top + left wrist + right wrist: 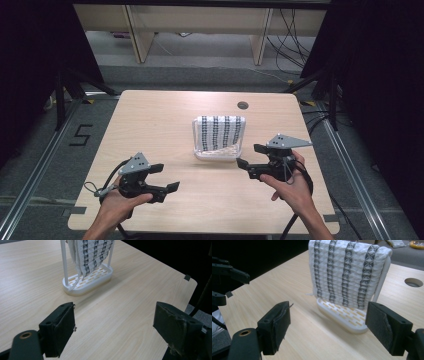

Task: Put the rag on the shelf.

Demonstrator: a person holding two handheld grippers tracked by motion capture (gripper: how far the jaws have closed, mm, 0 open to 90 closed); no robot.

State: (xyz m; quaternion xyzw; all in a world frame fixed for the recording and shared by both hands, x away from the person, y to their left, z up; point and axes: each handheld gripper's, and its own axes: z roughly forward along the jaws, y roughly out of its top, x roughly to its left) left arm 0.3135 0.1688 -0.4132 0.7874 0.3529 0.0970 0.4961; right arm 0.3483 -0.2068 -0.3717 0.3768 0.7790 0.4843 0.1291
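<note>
One cloth (220, 131) hangs on one white rack (218, 152) mid-worktop (165, 120). Two claws, left claw (166, 178) and right claw (249, 156), hover near it, both released and empty.

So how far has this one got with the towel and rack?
Nothing looks started: the white, grey-striped waffle towel hangs draped over the white plastic rack mid-table. Nothing is in hand; left tongs and right tongs are open, short of it. Any handling remains.

Rack (87, 281) top and cloth (91, 255) cut off by frame edge, far floor items (407, 243) blurred
</note>
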